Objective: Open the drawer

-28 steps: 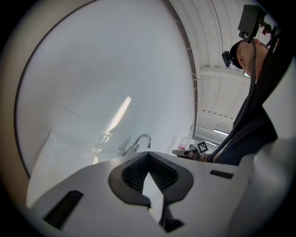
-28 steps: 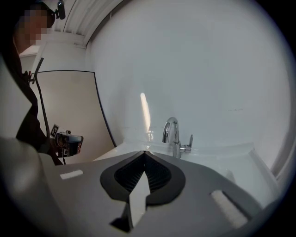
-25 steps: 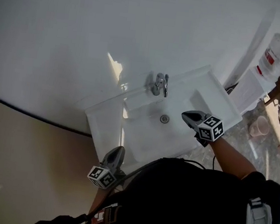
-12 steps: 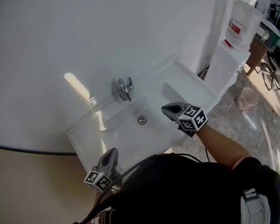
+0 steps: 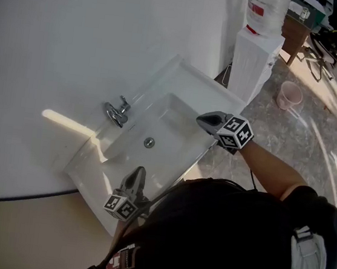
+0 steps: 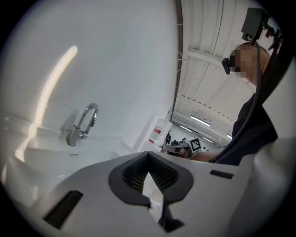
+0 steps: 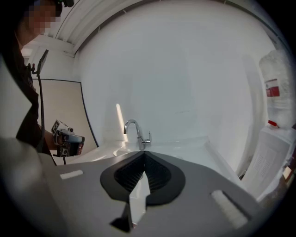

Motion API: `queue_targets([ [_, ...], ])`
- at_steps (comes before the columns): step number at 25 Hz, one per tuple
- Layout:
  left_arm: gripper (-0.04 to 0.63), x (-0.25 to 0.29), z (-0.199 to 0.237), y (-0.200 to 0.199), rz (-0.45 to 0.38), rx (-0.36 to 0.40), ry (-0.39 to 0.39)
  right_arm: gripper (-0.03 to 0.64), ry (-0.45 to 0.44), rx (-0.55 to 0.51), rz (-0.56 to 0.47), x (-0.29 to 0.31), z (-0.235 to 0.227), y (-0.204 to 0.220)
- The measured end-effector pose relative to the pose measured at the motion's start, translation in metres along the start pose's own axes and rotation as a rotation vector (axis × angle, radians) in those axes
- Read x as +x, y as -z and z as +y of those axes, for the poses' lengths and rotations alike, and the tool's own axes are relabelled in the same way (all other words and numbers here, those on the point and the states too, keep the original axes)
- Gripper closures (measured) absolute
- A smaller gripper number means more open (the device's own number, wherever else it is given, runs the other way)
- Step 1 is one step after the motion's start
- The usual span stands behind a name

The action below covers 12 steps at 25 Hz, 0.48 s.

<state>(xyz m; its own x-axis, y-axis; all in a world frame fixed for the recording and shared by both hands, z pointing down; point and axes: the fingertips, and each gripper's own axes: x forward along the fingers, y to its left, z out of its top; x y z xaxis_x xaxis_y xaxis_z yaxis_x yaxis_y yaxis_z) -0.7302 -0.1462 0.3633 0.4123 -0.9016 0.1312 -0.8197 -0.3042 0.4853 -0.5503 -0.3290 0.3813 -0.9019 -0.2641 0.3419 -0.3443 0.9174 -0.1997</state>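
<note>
No drawer shows in any view. A white sink (image 5: 184, 81) with a chrome tap (image 5: 116, 113) stands against a white wall. My left gripper (image 5: 139, 173) hovers over the sink's front rim near its left corner, jaws shut and empty, pointing at the basin. My right gripper (image 5: 202, 121) hangs over the front right part of the basin, also shut with nothing held. In the left gripper view my left gripper (image 6: 149, 175) faces the tap (image 6: 83, 123) with the right gripper (image 6: 181, 148) beyond. In the right gripper view my right gripper (image 7: 143, 175) faces the tap (image 7: 137, 134).
A white water dispenser (image 5: 253, 57) with a bottle (image 5: 267, 9) stands right of the sink. A pink bucket (image 5: 289, 94) sits on the stone floor beyond it. Furniture crowds the far right corner. The person's dark-clothed body fills the lower head view.
The head view has swung right, so the sink has slid left and the dispenser has come closer. Both grippers have moved sideways along the sink's front, staying shut.
</note>
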Motion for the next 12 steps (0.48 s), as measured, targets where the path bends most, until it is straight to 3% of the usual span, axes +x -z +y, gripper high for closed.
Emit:
queue_targets([
  [5, 0.604, 0.068, -0.036, 0.032, 0.127, 0.031, 0.084, 0.615, 0.047, 0.062, -0.01, -0.037, -0.05, 0.038],
  [12, 0.604, 0.143, -0.071, 0.095, 0.264, -0.001, 0.147, 0.615, 0.094, 0.154, -0.014, -0.074, -0.11, 0.107],
])
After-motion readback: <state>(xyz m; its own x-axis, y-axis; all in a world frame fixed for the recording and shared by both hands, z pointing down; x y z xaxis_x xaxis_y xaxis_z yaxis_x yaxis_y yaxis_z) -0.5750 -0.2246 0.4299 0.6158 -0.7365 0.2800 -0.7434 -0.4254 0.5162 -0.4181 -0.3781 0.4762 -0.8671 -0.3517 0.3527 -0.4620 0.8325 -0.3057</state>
